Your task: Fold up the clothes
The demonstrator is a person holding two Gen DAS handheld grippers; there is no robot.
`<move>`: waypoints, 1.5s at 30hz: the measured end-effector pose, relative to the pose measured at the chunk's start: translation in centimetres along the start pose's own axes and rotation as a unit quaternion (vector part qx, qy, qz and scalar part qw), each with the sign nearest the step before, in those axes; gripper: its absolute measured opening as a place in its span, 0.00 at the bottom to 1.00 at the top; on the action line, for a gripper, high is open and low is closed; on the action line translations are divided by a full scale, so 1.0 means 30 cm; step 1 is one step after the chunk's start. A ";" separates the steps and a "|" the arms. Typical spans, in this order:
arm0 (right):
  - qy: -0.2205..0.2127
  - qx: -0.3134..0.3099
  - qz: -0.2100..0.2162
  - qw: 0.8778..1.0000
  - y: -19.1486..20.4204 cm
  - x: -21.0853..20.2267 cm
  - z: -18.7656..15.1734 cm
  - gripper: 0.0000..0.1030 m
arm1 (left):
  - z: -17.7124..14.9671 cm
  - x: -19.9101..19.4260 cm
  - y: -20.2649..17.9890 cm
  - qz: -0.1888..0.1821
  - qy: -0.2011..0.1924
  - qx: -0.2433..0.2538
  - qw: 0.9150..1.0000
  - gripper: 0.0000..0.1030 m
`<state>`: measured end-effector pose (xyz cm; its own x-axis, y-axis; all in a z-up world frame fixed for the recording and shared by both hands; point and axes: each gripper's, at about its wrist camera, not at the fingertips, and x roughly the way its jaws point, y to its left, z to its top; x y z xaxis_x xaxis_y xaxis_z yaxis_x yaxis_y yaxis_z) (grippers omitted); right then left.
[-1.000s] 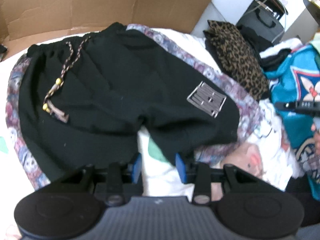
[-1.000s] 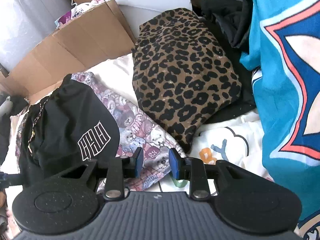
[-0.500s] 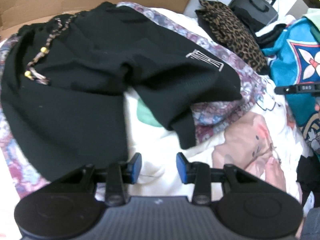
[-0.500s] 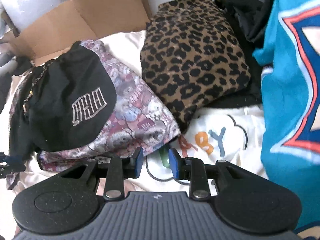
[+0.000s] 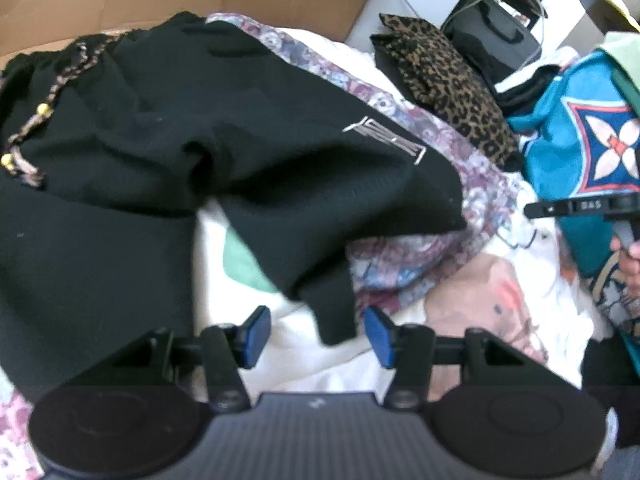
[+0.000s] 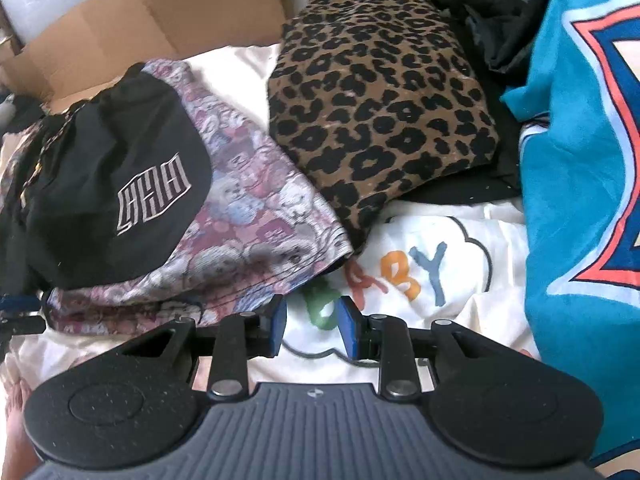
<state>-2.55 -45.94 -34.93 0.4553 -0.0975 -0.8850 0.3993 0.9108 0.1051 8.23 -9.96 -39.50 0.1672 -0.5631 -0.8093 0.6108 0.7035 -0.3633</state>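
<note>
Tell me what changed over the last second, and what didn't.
The left gripper came down toward the hem of the black shorts with the braided drawstring, whose leg corner now lies between its open fingers, ungrasped. The right gripper moved forward over the white printed sheet, open and empty. The shorts, the bear-print fabric underneath and the leopard-print garment stayed put.

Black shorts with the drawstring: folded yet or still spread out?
Spread, not folded: the black shorts lie open, both legs apart, one hem corner between the open left gripper.
</note>
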 end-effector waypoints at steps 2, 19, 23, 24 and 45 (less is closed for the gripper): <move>-0.003 0.011 -0.001 1.000 -0.012 0.007 0.007 0.34 | 0.005 0.024 0.004 -0.018 0.004 -0.008 1.000 0.49; 0.001 -0.010 0.029 1.000 -0.040 0.158 0.094 0.41 | 0.022 0.008 -0.025 -0.085 0.033 -0.034 0.995 0.04; 0.018 -0.017 0.052 0.998 -0.045 0.169 0.102 0.02 | 0.015 -0.040 -0.080 -0.114 0.037 -0.027 0.992 0.04; 0.015 -0.026 0.051 0.998 -0.043 0.157 0.105 0.02 | 0.014 -0.050 -0.097 -0.121 0.037 -0.023 0.992 0.04; -0.006 -0.042 -0.005 0.999 -0.053 0.008 0.139 0.05 | -0.040 -0.068 -0.131 -0.119 0.100 -0.012 0.988 0.43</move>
<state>0.25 -49.08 -33.43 0.4623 -0.1107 -0.8798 0.3358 0.9401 0.0581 4.55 -11.06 -36.99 -0.1361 -0.6186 -0.7739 0.5963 0.5727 -0.5626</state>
